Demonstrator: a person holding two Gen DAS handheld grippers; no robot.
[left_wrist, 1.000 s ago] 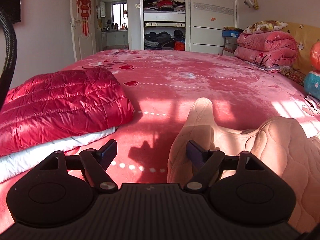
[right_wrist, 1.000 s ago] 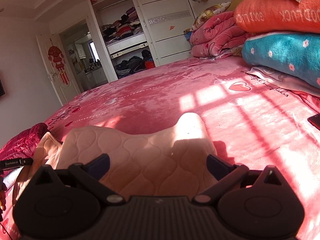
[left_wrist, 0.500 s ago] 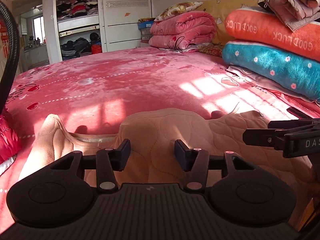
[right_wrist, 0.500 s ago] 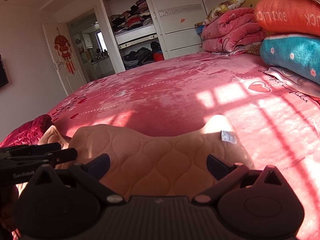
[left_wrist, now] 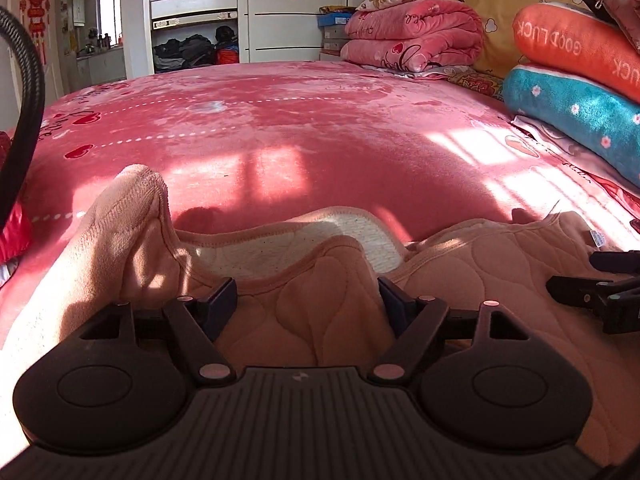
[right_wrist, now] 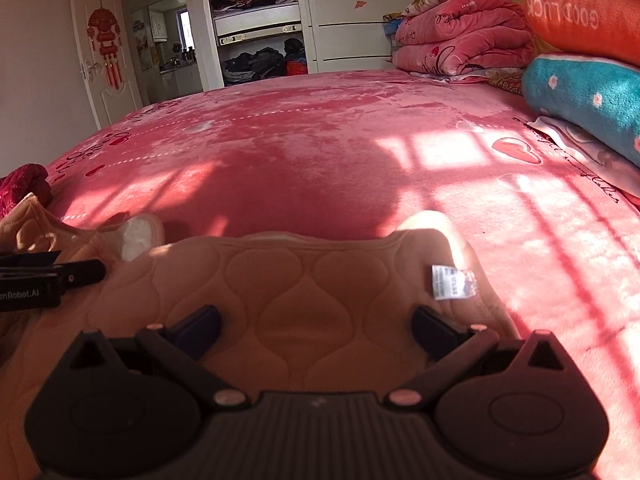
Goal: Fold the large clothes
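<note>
Peach quilted garment (left_wrist: 312, 320) lengthwise across pink bed (left_wrist: 320, 140), both tools (left_wrist: 308, 300) (right_wrist: 316, 326) spread apart.

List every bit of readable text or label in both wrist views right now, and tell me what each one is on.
"GOOD LUCK": on the orange pillow, atop the teal blanket.
"enRobot.AI", start cut off: on the left gripper's side, seen in the right wrist view.
Care tag on the peach quilted garment: print too small to read.
Cursive script on the pink folded blanket and the bedspread: not legible.
</note>
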